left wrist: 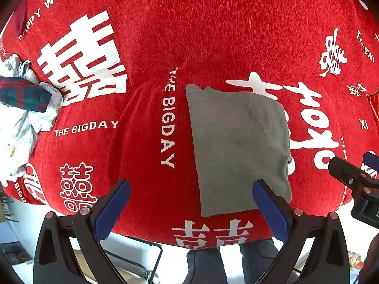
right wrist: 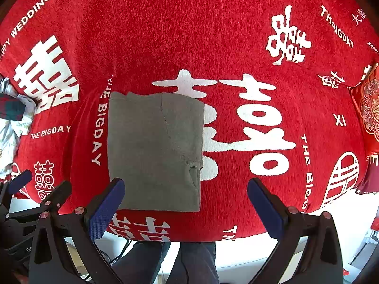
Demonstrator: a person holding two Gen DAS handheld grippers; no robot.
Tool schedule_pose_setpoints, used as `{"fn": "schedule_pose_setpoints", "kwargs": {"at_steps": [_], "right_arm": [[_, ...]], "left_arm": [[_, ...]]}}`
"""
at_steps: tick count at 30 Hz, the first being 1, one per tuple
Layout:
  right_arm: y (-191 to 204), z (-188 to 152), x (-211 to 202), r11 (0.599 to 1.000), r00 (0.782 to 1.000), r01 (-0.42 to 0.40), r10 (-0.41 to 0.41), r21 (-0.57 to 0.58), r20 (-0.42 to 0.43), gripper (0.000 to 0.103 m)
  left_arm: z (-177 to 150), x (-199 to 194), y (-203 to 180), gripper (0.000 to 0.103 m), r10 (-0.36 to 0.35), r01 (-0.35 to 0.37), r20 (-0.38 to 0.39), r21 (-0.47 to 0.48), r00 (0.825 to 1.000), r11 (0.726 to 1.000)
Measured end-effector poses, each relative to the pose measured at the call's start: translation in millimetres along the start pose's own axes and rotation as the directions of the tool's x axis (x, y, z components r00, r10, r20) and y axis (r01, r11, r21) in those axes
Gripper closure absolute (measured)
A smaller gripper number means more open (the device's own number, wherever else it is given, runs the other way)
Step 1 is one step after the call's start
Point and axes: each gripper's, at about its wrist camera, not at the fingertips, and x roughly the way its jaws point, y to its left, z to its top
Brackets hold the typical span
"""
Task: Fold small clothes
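Note:
A grey garment [left wrist: 239, 146] [right wrist: 155, 149] lies folded into a flat rectangle on the red tablecloth [left wrist: 213, 35] [right wrist: 189, 35], near its front edge. My left gripper [left wrist: 191, 203] hovers open above the front edge, its right finger over the garment's near corner, nothing between its blue pads. My right gripper [right wrist: 186, 203] is open too, with its left finger over the garment's near left corner and empty. Each gripper shows at the side of the other's view: the right one [left wrist: 355, 177], the left one [right wrist: 28, 189].
A pile of small clothes [left wrist: 21, 108] [right wrist: 11, 118], white printed and dark plaid, sits at the table's left edge. A red patterned cushion [right wrist: 369, 111] lies at the right edge. A person's legs [left wrist: 227, 265] stand below the front edge, beside a chair frame [left wrist: 142, 255].

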Motion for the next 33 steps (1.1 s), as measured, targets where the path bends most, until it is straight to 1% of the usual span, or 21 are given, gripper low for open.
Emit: {"fn": "schedule_pose_setpoints", "kwargs": {"at_steps": [33], "right_arm": [[-2.8, 2.8, 1.1, 1.000, 1.000, 0.007, -0.007, -0.009, -0.001, 0.000]], "left_arm": [[1.5, 2.2, -0.4, 0.000, 0.001, -0.001, 0.000, 0.003, 1.000, 1.000]]}}
